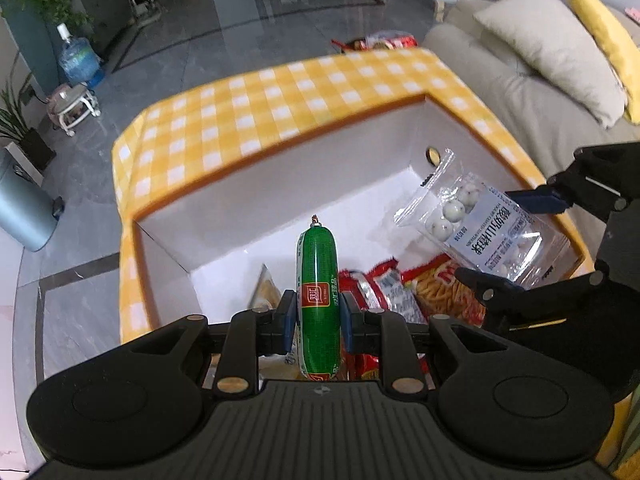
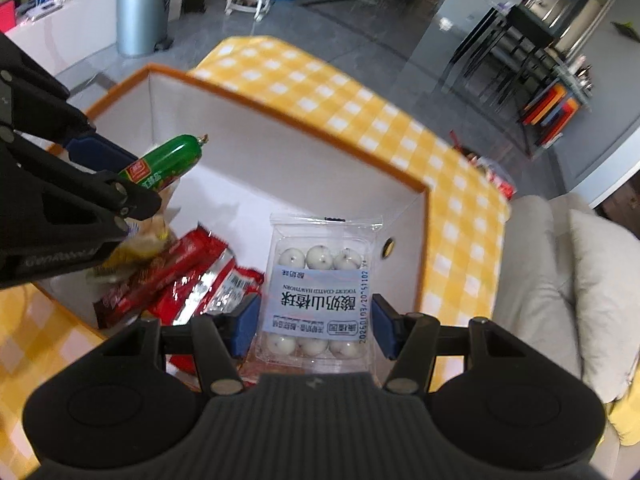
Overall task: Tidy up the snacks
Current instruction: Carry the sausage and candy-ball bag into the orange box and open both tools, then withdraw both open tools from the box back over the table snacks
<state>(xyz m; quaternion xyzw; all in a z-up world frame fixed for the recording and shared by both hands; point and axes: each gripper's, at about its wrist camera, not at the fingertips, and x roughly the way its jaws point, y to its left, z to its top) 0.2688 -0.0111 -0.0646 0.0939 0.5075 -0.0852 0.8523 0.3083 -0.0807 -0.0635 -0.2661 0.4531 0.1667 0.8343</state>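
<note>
over yellow checked box (image 1: 280, 96), left jaws clamp green sausage (image 1: 318, 280), right jaws clamp hawthorn-ball pack (image 2: 320, 292).

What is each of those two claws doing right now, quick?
Left gripper: fingers closed on a green sausage, above the box.
Right gripper: fingers closed on a clear pack of white balls.

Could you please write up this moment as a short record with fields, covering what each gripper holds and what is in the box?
left gripper: shut on the green sausage, held above the box
right gripper: shut on the clear pack of white balls, also above the box
box: open, yellow checked outside, white inside
already in the box: red snack packets and a fries packet on the floor of the box
beside the box: sofa with a grey cushion
</note>
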